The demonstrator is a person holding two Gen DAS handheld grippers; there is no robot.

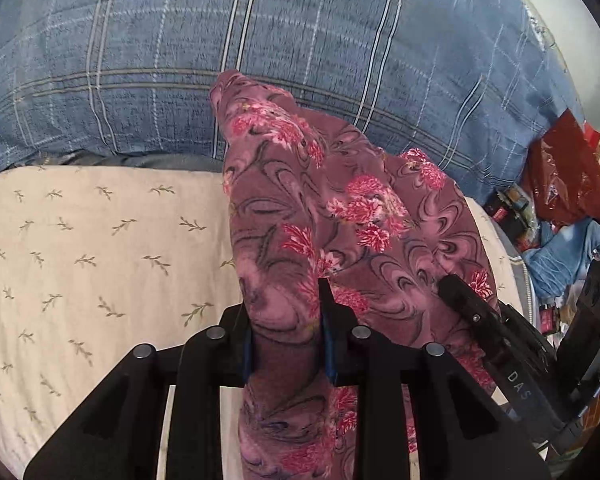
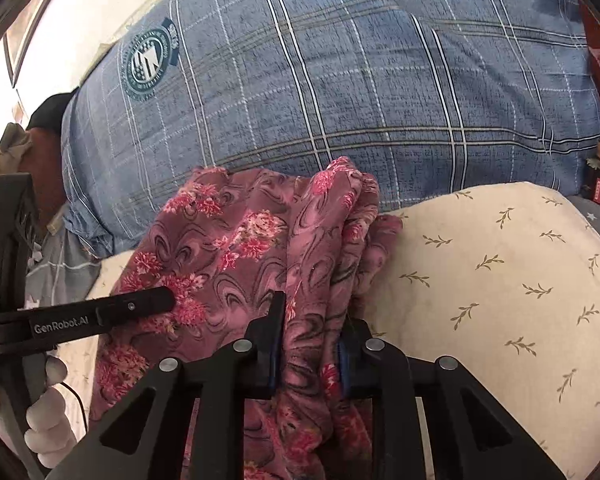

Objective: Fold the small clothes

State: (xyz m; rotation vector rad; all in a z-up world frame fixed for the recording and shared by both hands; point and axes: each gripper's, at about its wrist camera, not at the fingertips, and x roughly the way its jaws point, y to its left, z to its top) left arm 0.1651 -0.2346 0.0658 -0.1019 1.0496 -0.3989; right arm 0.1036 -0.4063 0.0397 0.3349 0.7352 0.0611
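Observation:
A maroon garment with pink flowers (image 1: pixel 324 216) is bunched up over the cream leaf-print bed sheet (image 1: pixel 80 248). My left gripper (image 1: pixel 288 320) is shut on a fold of the garment. The right gripper's finger shows at the right of this view, against the cloth. In the right wrist view my right gripper (image 2: pixel 312 328) is shut on a thick gathered fold of the same garment (image 2: pixel 228 248). The left gripper's finger shows at the left there, lying on the cloth. The garment's lower part hangs behind both grippers' jaws.
A big blue plaid pillow (image 1: pixel 300 40) lies just behind the garment, also in the right wrist view (image 2: pixel 340 80). A red bag (image 1: pixel 568 172) and blue cloth (image 1: pixel 568 256) clutter the bedside. A gloved hand (image 2: pixel 48 412) holds the left gripper.

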